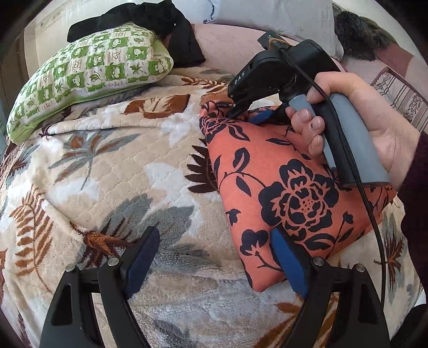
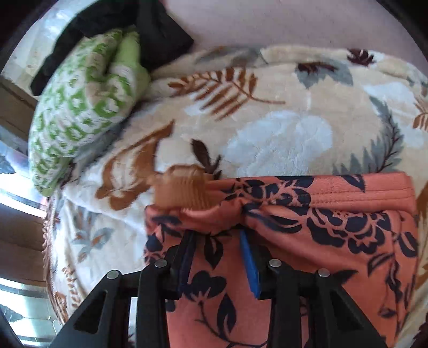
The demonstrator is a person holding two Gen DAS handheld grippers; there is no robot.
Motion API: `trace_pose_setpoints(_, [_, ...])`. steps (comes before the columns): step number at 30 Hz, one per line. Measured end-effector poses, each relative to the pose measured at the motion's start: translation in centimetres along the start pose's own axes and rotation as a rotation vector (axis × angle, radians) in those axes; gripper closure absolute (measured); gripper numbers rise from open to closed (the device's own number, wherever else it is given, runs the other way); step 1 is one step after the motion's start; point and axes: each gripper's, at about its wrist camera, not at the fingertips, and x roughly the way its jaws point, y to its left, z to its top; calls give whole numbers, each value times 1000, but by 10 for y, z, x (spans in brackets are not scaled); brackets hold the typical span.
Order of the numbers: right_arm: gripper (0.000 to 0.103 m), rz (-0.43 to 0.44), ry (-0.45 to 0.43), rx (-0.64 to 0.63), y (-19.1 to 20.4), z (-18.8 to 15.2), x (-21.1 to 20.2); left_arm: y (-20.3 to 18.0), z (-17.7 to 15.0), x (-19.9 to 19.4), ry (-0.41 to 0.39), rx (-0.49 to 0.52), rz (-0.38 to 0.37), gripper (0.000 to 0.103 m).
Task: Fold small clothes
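Orange fleece garment with black floral print (image 2: 321,227): lower part cut by right wrist frame edge, motion-blurred. Ribbed tan cuff (image 2: 182,192): blurred. Black cloth behind green checked pillow (image 1: 139,18): partly hidden, kind indistinct.

Only one readable mark is showing: white letters "DAS" on the black housing of the right tool (image 1: 242,111), seen in the left wrist view, just above the orange floral garment (image 1: 289,187). Letters are running up along the housing's slanted face; anything after them is getting cut off by the angle. The green checkered pillow (image 1: 88,72), left of that tool, is carrying tiny print in its squares, too small to read.
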Motion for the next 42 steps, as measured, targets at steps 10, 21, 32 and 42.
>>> trace_pose_setpoints(10, [63, 92, -215, -27, -34, -64, -121, 0, 6, -28, -118, -26, 45, 16])
trace_pose_setpoints(21, [56, 84, -246, 72, -106, -175, -131, -8, 4, -6, -92, -19, 113, 16])
trace_pose_setpoints(32, [51, 142, -450, 138, -126, -168, -174, -13, 10, -4, -103, -19, 114, 16])
trace_pose_setpoints(42, [46, 167, -476, 132, -115, -169, -176, -13, 13, -10, -125, -35, 105, 16])
